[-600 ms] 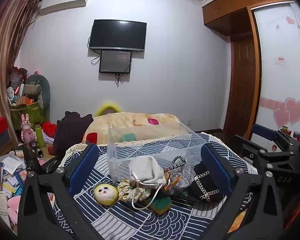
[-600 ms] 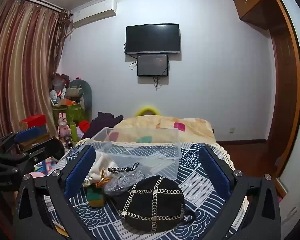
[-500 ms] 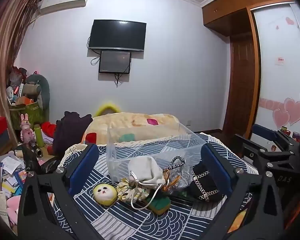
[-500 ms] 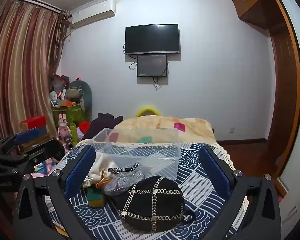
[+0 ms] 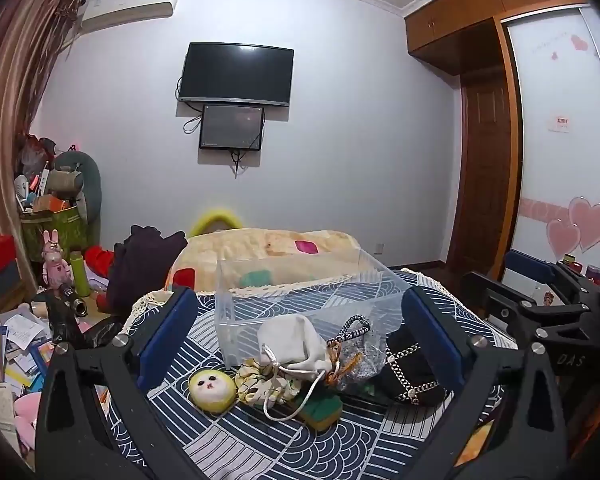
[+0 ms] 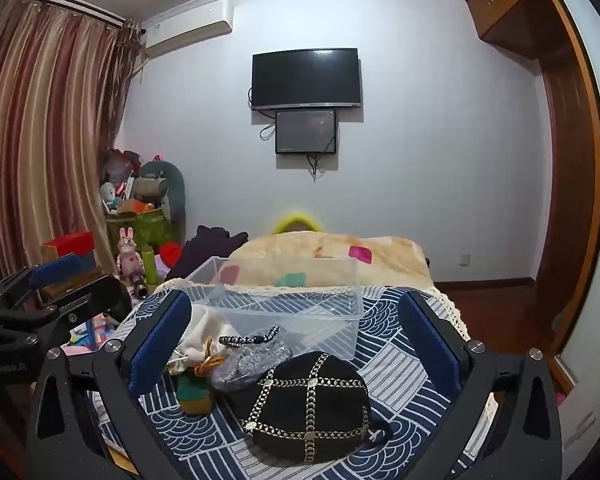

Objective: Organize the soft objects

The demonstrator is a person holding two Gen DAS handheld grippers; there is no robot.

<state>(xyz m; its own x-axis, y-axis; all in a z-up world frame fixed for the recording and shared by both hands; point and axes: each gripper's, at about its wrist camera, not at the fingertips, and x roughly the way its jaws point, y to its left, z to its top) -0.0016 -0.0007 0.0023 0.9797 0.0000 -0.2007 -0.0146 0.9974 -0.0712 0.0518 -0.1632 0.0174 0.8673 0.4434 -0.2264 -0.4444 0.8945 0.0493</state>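
A clear plastic bin (image 5: 300,296) (image 6: 284,304) stands empty on the blue patterned table. In front of it lies a pile: a white drawstring pouch (image 5: 292,344), a round yellow face toy (image 5: 212,390), a floral cloth (image 5: 260,384), a green-yellow sponge (image 5: 320,410) (image 6: 194,394), a silver sequin pouch (image 6: 252,362) with a beaded strap, and a black chain-trimmed cap (image 6: 312,400) (image 5: 412,372). My left gripper (image 5: 300,344) is open, held above the pile's left side. My right gripper (image 6: 292,344) is open, above the cap. Both are empty.
The table's lace edge (image 6: 452,312) drops off at the right. Behind the bin lies a bed with a yellow quilt (image 5: 268,244). Cluttered toys and boxes (image 5: 56,216) fill the left floor. A wooden wardrobe (image 5: 484,184) stands at the right.
Both views shift only slightly; the left gripper has drifted a little. Nothing was grasped or released.
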